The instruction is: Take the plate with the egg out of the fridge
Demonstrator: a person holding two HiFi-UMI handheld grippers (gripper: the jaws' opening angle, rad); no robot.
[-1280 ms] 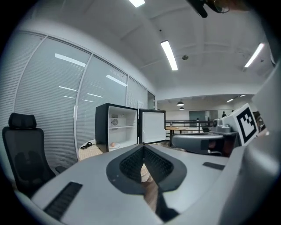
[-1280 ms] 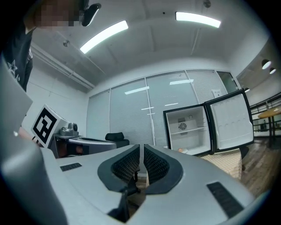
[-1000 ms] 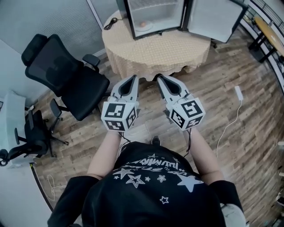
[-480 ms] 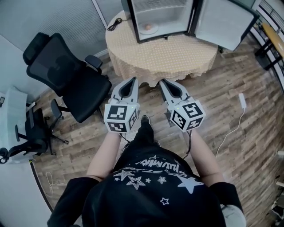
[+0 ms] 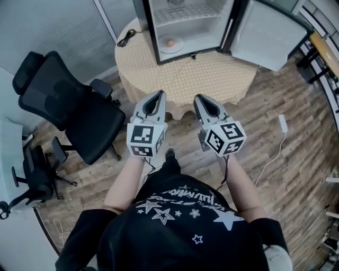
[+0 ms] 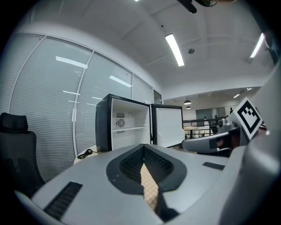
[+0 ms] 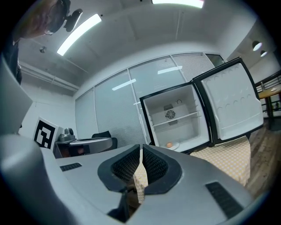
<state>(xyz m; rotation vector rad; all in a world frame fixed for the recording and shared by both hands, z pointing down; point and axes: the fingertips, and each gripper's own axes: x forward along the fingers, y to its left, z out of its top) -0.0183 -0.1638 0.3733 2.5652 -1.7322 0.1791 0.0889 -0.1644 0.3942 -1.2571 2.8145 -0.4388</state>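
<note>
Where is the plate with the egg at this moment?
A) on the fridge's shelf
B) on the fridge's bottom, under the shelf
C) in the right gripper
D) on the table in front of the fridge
B: the plate with the egg lies on the bottom of the open fridge, below the shelf.

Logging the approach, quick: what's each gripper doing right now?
Left gripper: closed, holding nothing.
Right gripper: closed, holding nothing.
</note>
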